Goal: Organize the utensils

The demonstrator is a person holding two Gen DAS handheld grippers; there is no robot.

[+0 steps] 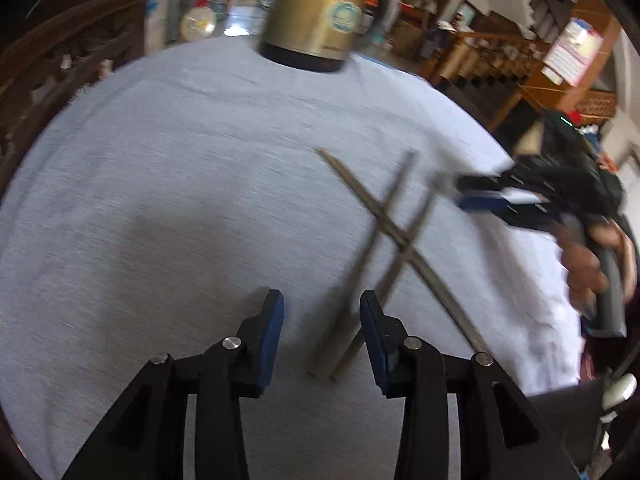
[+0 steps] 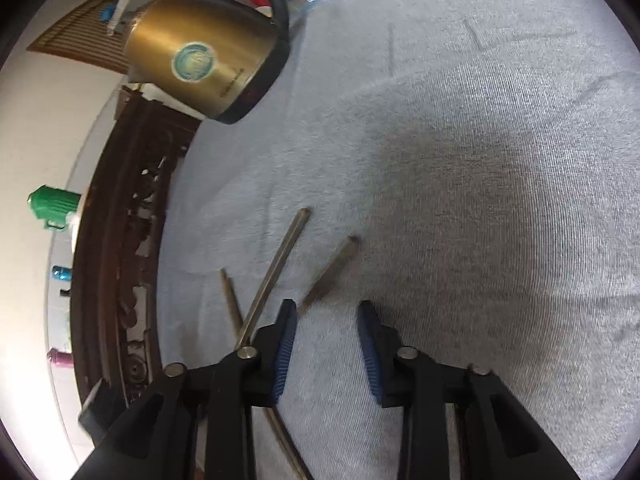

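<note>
From the left wrist view, the left claw (image 1: 322, 320) hangs over the counter (image 1: 160, 184), which is covered in a pale grey cloth, with its blue-padded jaws standing apart and pressing on nothing. The thick ends of two brown wooden chopsticks (image 1: 362, 264) lie on the cloth in the gap between the jaws, touching neither pad as far as can be seen. A third thin stick (image 1: 404, 240) crosses over them in an X; its lower end runs behind the right jaw and is cut off there. All three are smeared by blur, so their tips are hard to make out. The right claw (image 1: 460, 194) comes in from the right edge, also blurred, held by a person's hand (image 1: 588, 256); its tip sits just beside the far end of one stick, and whether it touches cannot be told. A brass-coloured electric kettle with a black base (image 1: 316, 20) stands at the counter's far edge, its top cut off by the frame. Shelving and clutter behind are too blurred to read.

From the right wrist view, the right claw (image 2: 328, 316) has its jaws apart with only bare cloth between them. The chopsticks (image 2: 276, 268) lie just left of and partly under the left jaw, which hides their near ends; one dark, blurred stick (image 2: 332, 272) points towards the gap. The kettle (image 2: 208, 52) stands far left, near the dark carved wooden edge (image 2: 120, 248) of the counter (image 2: 480, 200).
</note>
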